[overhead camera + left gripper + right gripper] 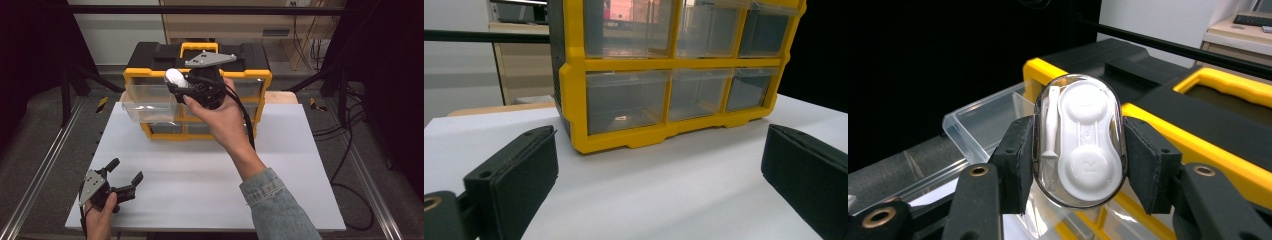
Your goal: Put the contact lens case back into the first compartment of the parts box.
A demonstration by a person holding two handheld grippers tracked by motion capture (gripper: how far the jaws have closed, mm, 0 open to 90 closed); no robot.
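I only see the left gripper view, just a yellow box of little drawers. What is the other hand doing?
Observer: The right gripper is clamped on a clear oval case with a white contact lens holder inside.
Operator: Where is it holding that?
Observer: In the high view it is up at the top left of the yellow organizer, over a clear drawer that is pulled out.
Operator: Is anything in that drawer?
Observer: Nothing that I can make out through its clear walls.
Operator: And my gripper?
Observer: The left gripper sits open at the near left corner of the white table.
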